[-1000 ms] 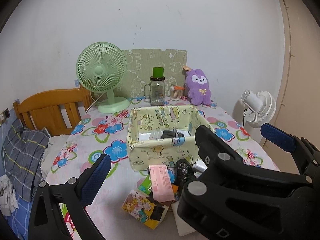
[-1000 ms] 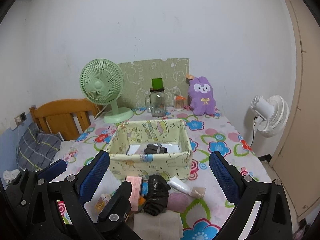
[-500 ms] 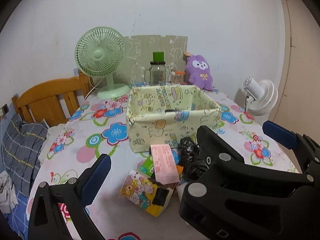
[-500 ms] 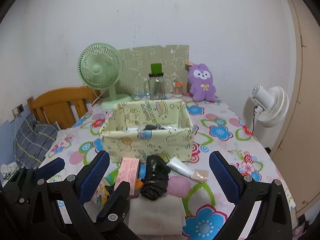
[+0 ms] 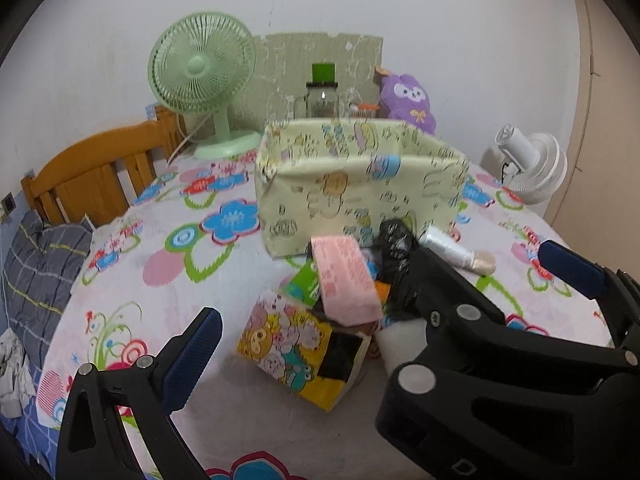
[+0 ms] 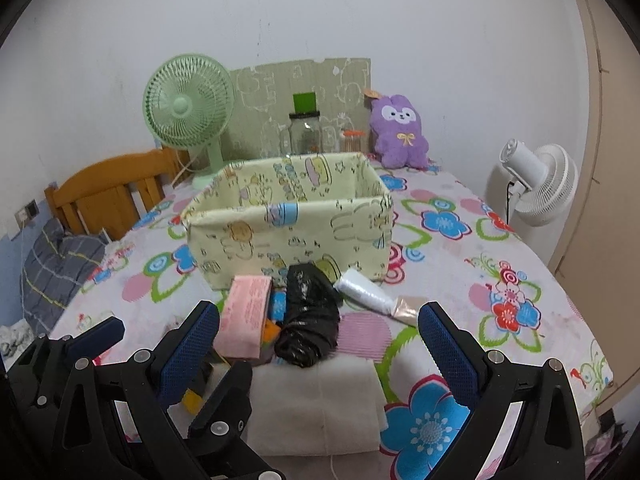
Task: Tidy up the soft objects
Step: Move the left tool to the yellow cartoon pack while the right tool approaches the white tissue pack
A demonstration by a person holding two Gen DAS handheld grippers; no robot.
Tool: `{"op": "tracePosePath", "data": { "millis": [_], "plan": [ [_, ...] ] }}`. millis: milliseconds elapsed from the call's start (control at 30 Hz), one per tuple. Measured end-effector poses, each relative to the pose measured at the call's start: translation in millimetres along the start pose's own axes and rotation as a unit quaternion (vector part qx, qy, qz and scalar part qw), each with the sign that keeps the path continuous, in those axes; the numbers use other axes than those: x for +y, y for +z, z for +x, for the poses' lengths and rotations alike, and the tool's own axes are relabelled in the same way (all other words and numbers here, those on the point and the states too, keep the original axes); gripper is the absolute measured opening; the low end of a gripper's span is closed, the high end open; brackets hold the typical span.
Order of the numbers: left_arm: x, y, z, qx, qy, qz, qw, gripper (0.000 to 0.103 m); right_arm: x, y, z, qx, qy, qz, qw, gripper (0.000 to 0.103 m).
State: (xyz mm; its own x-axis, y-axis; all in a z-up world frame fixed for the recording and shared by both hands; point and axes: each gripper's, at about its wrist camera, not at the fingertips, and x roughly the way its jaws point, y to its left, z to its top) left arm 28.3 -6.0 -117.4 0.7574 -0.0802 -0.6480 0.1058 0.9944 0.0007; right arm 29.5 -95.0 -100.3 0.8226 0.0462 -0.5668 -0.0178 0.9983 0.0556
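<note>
A pale yellow fabric basket point(image 6: 288, 224) stands mid-table, its inside hidden from this low angle. In front of it lies a pile: a pink pack point(image 6: 244, 312), a black crumpled bag point(image 6: 308, 316), a white roll point(image 6: 362, 290) and a folded white cloth point(image 6: 316, 404). My right gripper point(image 6: 320, 316) hangs open just before the black bag and over the cloth. In the left wrist view, my left gripper point(image 5: 320, 332) is open near a cartoon-printed pack point(image 5: 296, 348); the right gripper's body hides its right finger. A purple plush point(image 6: 398, 136) sits at the back.
A green desk fan point(image 6: 188, 108), a glass jar point(image 6: 306, 132) and a cardboard sheet stand along the back wall. A white fan point(image 6: 532, 184) stands off the table's right edge. A wooden chair point(image 5: 92, 176) and grey plaid cloth point(image 5: 36, 256) are left.
Both grippers have dropped lower and moved closer to the pile, so the basket's inside is no longer seen. Both stay open and hold nothing.
</note>
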Motion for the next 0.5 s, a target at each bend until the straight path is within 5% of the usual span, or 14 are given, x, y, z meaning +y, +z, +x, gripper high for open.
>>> {"op": "tracePosePath", "data": {
  "millis": [500],
  "plan": [
    [7.5, -19.2, 29.7, 0.032, 0.008, 0.002, 0.9994, 0.094, 4.0, -23.4, 31.3, 0.052, -0.004, -0.008, 0.999, 0.101]
  ]
}}
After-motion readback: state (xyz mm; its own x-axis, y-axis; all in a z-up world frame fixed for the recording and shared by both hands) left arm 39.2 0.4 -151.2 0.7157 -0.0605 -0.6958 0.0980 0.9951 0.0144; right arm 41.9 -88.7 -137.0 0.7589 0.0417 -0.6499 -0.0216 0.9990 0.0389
